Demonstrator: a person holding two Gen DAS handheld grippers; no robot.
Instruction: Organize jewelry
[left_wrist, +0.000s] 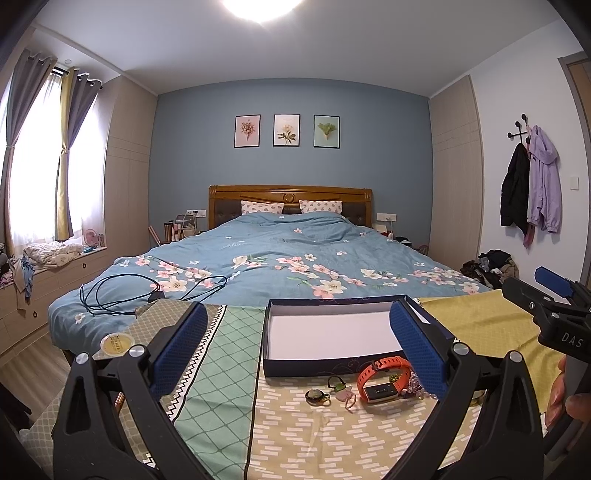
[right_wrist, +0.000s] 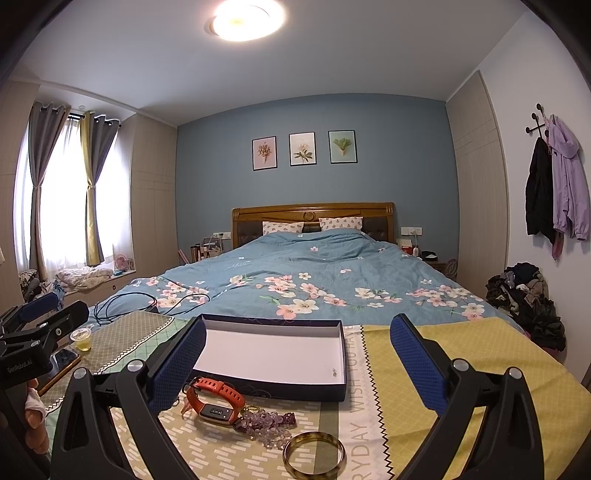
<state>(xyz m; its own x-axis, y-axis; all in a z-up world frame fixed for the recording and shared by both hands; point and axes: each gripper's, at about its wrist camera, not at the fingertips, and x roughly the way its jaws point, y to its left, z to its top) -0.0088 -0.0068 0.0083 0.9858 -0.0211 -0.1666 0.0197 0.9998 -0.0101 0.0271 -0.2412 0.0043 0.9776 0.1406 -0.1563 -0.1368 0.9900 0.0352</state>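
Lying near right gripper (right_wrist: 297, 363), ahead of it: bangle (right_wrist: 314, 455), watch (right_wrist: 214, 400).

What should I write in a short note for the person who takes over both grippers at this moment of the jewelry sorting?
Left gripper: open, holds nothing, raised over the near edge of the table.
Right gripper: open, holds nothing, also raised.
Box: open, dark blue outside and white inside, on the patterned tablecloth. It holds only one tiny item near its right front corner; I cannot tell what it is.
In front of the box: orange watch, purple bead bracelet, amber bangle, small pendants.
Done: almost nothing.
Left: move the watch, bracelet, bangle and pendants into the box.
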